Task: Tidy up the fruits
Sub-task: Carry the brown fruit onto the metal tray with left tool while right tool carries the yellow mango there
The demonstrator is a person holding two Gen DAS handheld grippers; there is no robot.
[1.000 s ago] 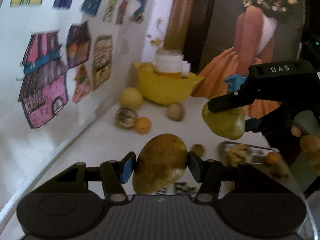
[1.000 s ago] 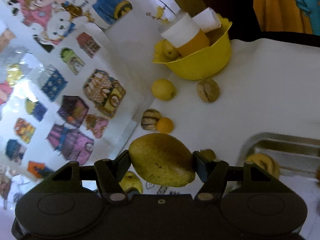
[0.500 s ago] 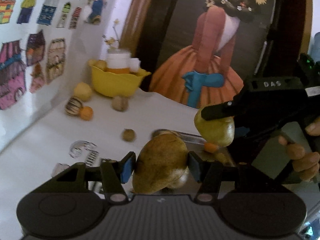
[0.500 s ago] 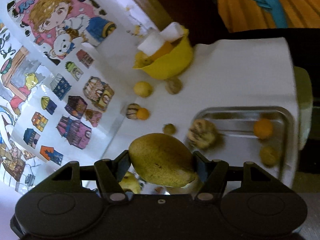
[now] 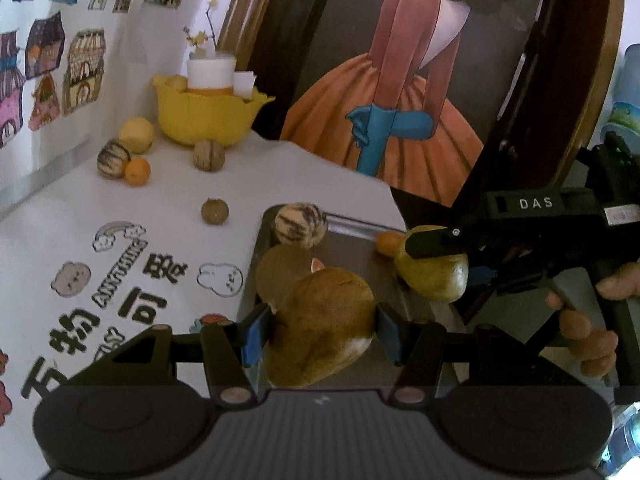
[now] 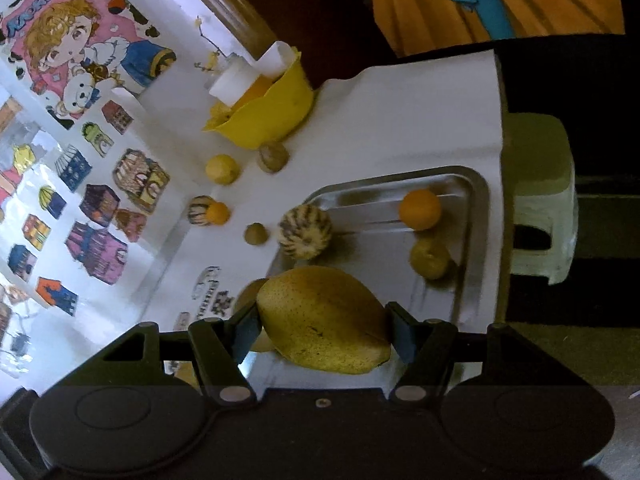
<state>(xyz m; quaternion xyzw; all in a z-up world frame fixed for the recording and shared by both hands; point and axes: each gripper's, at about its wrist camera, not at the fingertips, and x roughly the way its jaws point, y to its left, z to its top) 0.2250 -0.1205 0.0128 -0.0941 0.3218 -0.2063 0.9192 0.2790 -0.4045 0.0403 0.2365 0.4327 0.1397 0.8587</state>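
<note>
We saw a large painting [image 5: 404, 92] of a figure in an orange dress and blue gloves leaning behind the white table [image 5: 168, 204]. House stickers [image 6: 96, 204] covered the wall on the left. Cartoon decals and printed characters [image 5: 132, 284] marked the tabletop. Beyond the table's far edge stood a pale plastic stool [image 6: 540, 200].

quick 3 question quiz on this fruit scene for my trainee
1. True or false: the left claw is shut on a brown mango.
2. What does the right claw hold: A an orange, B a yellow-green mango, C a walnut?
3. What container is the striped melon lying in?

Key: 1 true; 2 B; 3 the metal tray.
</note>
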